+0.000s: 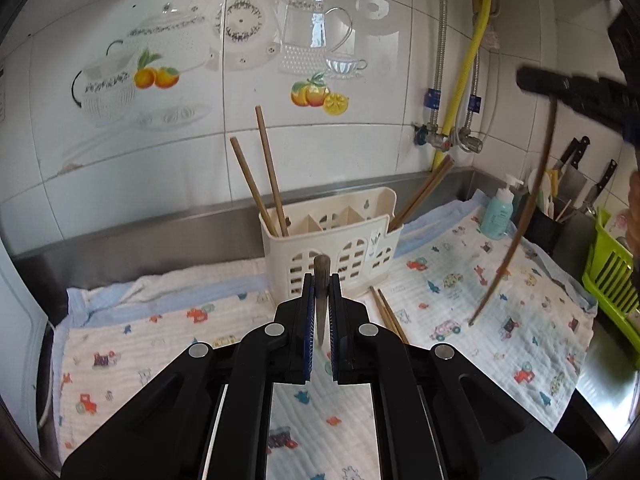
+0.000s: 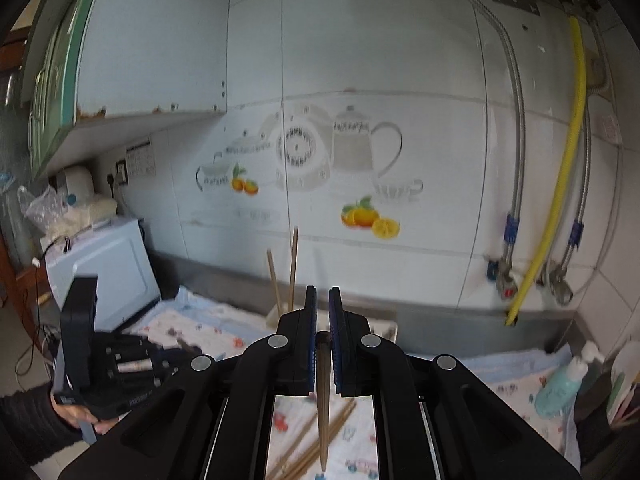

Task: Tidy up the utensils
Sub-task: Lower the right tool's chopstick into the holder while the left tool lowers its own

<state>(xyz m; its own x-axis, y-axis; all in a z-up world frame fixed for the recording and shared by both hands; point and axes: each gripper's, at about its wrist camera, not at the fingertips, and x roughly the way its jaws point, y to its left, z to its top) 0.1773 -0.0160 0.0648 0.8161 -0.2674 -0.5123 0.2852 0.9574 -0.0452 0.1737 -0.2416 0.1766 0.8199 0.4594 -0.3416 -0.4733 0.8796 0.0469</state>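
A cream utensil holder (image 1: 334, 236) stands on the patterned cloth (image 1: 500, 304) by the back wall, with two chopsticks (image 1: 264, 176) in its left compartment and two more (image 1: 424, 192) leaning out on its right. My left gripper (image 1: 321, 284) is shut on a dark chopstick (image 1: 321, 300), just in front of the holder. My right gripper (image 2: 322, 300) is shut on another chopstick (image 2: 323, 400) that hangs down; it shows raised at the right in the left wrist view (image 1: 516, 236). Loose chopsticks (image 1: 388, 314) lie on the cloth.
A teal soap bottle (image 1: 498, 210), a dark pot with utensils (image 1: 546, 224), knives (image 1: 572, 168) and a green rack (image 1: 612, 272) stand at the right. Water valves and a yellow hose (image 1: 460, 112) are on the tiled wall. A white appliance (image 2: 104, 264) stands at the left.
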